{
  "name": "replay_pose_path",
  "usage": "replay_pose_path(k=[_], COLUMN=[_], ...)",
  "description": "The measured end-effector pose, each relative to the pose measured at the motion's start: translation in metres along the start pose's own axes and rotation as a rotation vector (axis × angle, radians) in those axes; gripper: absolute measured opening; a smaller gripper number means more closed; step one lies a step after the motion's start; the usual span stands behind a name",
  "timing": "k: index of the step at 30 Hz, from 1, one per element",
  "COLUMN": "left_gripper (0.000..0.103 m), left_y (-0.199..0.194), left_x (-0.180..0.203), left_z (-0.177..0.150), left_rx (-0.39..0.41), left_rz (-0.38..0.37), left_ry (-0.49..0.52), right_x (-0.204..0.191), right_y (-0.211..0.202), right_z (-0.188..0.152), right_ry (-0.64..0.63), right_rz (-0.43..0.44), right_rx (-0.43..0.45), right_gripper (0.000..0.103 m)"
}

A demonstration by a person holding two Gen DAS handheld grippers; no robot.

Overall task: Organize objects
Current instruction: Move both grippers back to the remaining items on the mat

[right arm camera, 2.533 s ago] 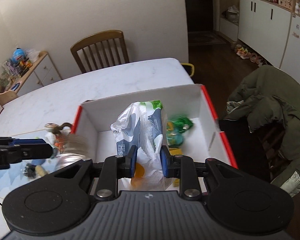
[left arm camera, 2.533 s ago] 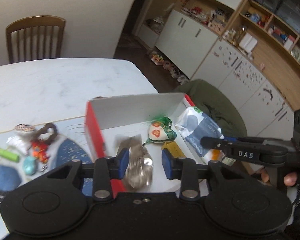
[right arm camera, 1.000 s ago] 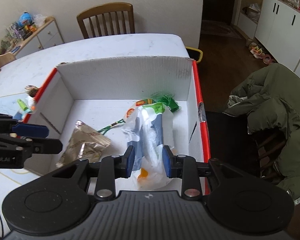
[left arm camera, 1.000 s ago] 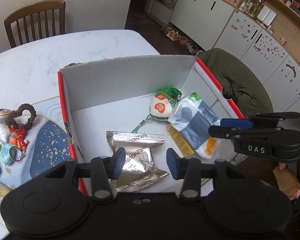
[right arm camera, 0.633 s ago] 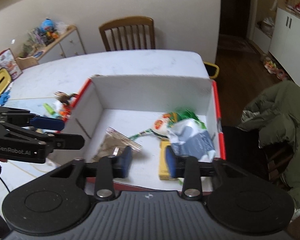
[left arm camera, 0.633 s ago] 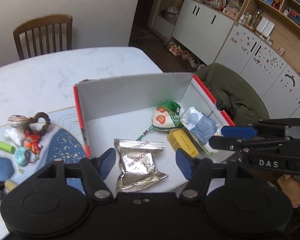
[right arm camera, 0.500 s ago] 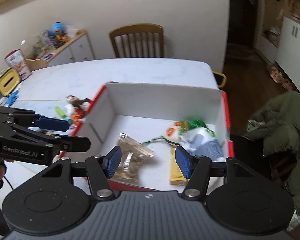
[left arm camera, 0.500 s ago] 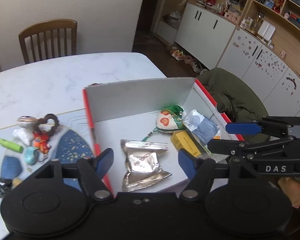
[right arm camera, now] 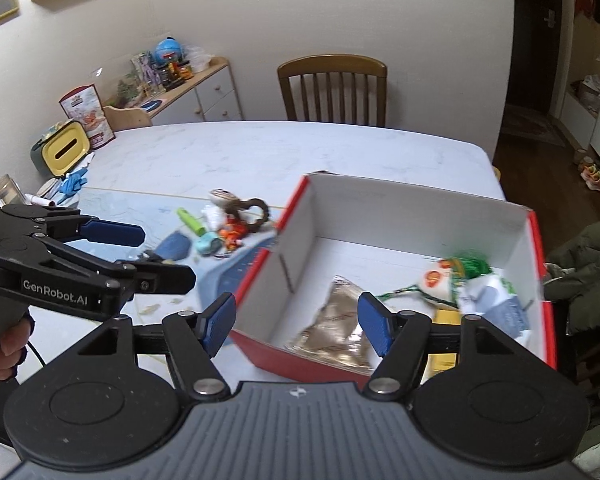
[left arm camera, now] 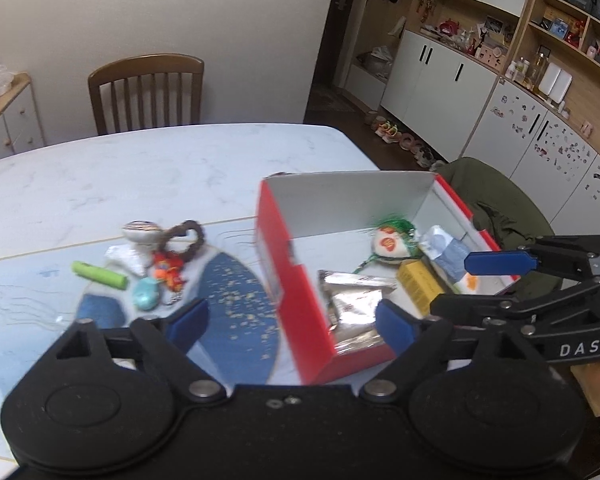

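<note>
I'm holding both claws spread wide with nothing between the pads. The left gripper [left arm camera: 290, 320] is hovering over the near corner of the red box [left arm camera: 278, 268]; the right gripper [right arm camera: 296, 322] is hovering over the same box's near wall, with the box interior ahead and to its right.

Box: light cardboard with thin walls, probably sliding if I nudge it, so I'm not planning to grab it.

Already inside it: foil pouch [left arm camera: 350, 300], tissue pack [right arm camera: 492, 300], yellow carton [left arm camera: 418, 286], round charm with green tassel [left arm camera: 388, 242].

What's left is lying loose on the mat [left arm camera: 228, 300], ahead and to the left of my left claw:
- bead loop [left arm camera: 186, 236]: floppy, likely draping, so I'm pinching across the strand.
- green tube [left arm camera: 98, 275]: rigid, smooth, probably rolling; I'm closing across its middle.
- teal trinket [left arm camera: 146, 294] beside an orange figure [left arm camera: 168, 268]: small, light, hard; a low pinch across the widest part looks best. Whether they're linked I can't tell.
</note>
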State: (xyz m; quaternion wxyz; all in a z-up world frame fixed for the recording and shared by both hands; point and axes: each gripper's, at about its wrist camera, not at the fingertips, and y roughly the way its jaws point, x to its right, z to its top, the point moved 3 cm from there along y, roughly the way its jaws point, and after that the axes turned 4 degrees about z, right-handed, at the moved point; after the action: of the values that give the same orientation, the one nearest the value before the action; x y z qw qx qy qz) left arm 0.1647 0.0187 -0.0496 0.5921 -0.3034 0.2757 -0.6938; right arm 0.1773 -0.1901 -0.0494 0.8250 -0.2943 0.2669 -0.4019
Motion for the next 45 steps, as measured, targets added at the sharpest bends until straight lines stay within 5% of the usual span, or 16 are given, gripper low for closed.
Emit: replay_pose_path(k=[3, 24, 45], left_gripper=[0.102, 0.103, 0.102], left_y=[-0.005, 0.004, 0.071], left_x=[-0.016, -0.151, -0.215], left_z=[-0.003, -0.025, -0.047], left_rx=[0.010, -0.022, -0.149], left_rz=[0.038, 0.073, 0.036], left_ry=[0.007, -0.028, -0.138], right_x=[-0.018, -0.130, -0.151], right_y=[0.007, 0.092, 0.210], right_z=[0.002, 0.013, 0.004], right_ry=[-0.007, -0.057, -0.119], right_rz=[0.014, 0.025, 0.014], right_rx=[-0.001, -0.056, -0.214], right_gripper=[0.071, 0.084, 0.084])
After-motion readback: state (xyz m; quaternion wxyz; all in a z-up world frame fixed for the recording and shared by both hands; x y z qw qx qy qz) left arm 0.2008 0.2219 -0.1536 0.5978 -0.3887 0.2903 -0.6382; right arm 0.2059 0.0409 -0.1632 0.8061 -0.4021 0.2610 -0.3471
